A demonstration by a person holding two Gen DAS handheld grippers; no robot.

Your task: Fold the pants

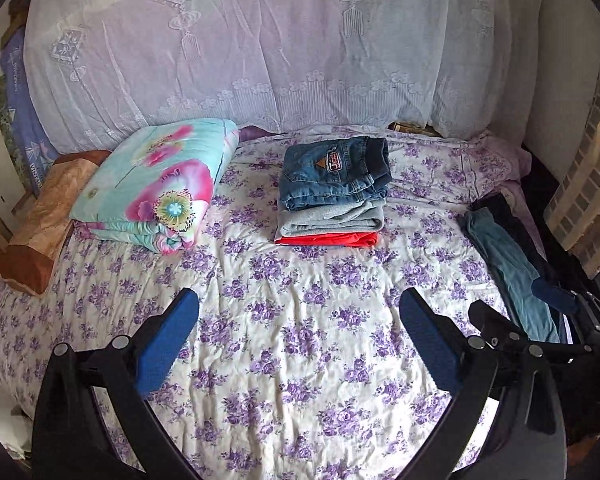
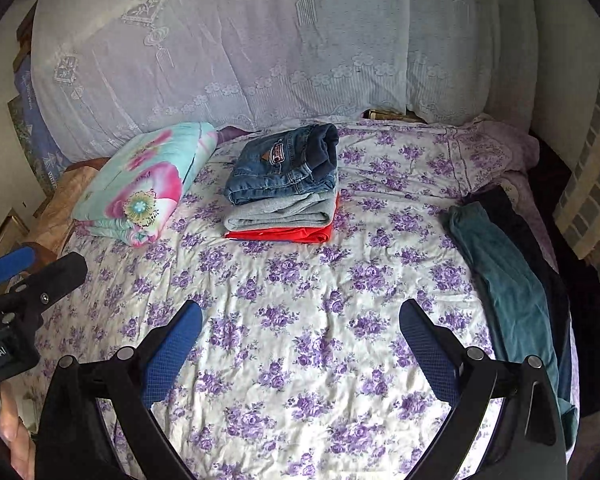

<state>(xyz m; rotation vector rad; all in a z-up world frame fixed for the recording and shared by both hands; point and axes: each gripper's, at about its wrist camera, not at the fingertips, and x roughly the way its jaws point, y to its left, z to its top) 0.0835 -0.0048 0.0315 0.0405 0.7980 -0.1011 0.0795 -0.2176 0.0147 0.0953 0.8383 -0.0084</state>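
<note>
Both grippers, the left gripper [image 1: 298,316] and the right gripper [image 2: 300,326], are held released with jaws spread wide above the purple-flowered white bedsheet [image 1: 300,360]. Teal unfolded pants [image 2: 504,280] are laid lengthwise near the bed's right edge, well apart from a folded stack topped by blue jeans [image 1: 334,172].

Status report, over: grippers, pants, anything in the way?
Left gripper open, empty. Right gripper open, empty. Teal pants unfolded at bed's right edge. Folded stack beyond; nothing blocking.

bedsheet [image 1: 300,360]: wrinkled matt cloth | jeans [image 1: 332,172]: denim | curtain [image 1: 260,40]: lace
</note>
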